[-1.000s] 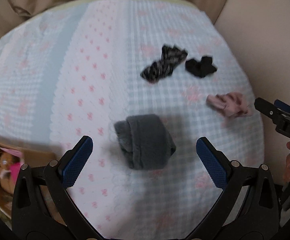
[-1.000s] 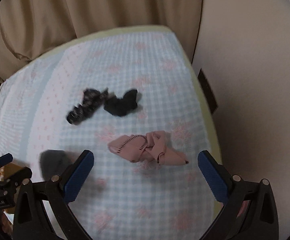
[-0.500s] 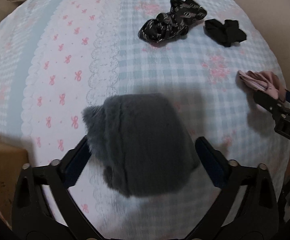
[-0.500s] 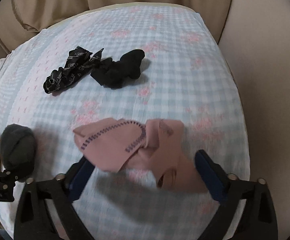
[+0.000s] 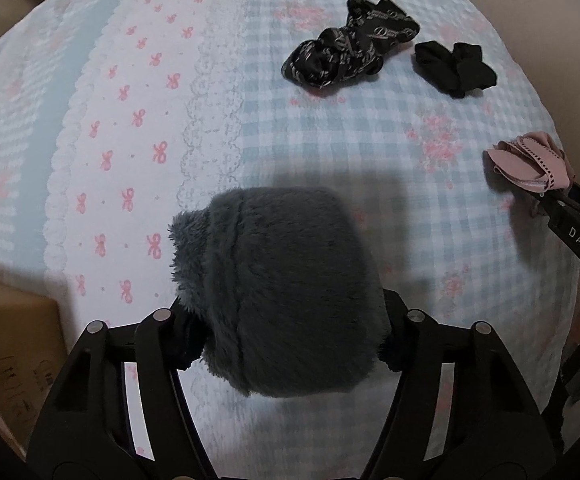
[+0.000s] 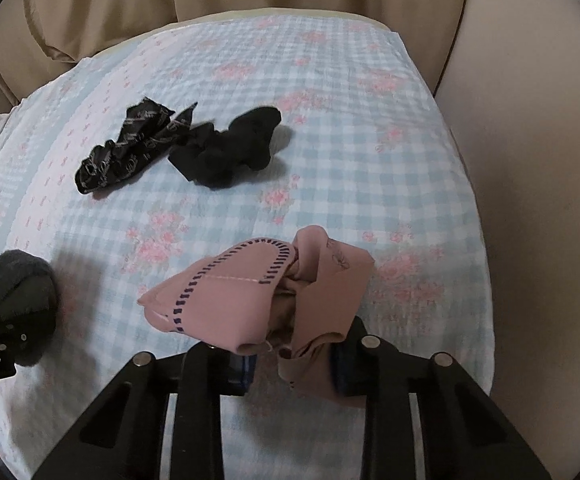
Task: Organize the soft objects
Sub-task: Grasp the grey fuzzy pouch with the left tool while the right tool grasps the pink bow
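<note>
Since a second ago your left gripper [image 5: 285,332] has closed on the grey bundle [image 5: 277,292] and your right gripper [image 6: 290,364] on the pink cloth [image 6: 257,296]; both now hang clamped above the bedspread [image 5: 330,152], so two pickups are judged done, sorting pending. The cardboard box [image 5: 5,344] at the bed's left edge shows no interior, so its contents cannot be told; the patterned cloth [image 5: 350,44] and black cloth [image 5: 456,66] lie loose on the bed.
</note>
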{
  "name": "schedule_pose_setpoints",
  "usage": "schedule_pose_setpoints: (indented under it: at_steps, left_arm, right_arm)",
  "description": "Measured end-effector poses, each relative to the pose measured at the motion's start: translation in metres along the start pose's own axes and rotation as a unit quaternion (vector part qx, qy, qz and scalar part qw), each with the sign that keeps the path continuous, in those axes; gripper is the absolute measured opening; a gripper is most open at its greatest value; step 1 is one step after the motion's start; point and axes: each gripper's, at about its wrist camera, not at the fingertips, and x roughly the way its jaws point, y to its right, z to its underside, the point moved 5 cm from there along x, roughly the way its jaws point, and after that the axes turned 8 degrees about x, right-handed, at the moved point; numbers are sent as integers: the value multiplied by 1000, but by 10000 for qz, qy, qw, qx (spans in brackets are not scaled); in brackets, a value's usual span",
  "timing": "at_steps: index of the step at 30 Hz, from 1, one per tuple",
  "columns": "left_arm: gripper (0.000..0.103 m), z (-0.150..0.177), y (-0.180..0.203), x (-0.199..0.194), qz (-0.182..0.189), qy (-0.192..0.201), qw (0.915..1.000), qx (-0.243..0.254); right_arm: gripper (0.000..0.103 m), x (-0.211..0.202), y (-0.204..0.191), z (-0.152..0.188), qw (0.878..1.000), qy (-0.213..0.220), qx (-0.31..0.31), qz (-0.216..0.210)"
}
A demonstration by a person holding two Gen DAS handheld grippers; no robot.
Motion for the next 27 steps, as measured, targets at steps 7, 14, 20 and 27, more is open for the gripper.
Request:
schedule_pose_setpoints:
  at_steps: [7,14,20,27]
  left_arm:
    - [63,-6,7,-38,64,326,9993,142]
    - [63,-20,11,-102,39,939,9945,473]
    - [63,-18,5,-170,63,1443,9867,741]
    - [63,5,-25,-273,55,2112,9728,953]
  right_arm:
    - [27,-35,-3,-10,9996,217,175,-10]
    - [27,-97,-12,-20,9972,570,472,51]
    - [27,-172,-40,-24,9933,896,718,113]
    - [27,-259,-101,-24,9895,1227,753,109]
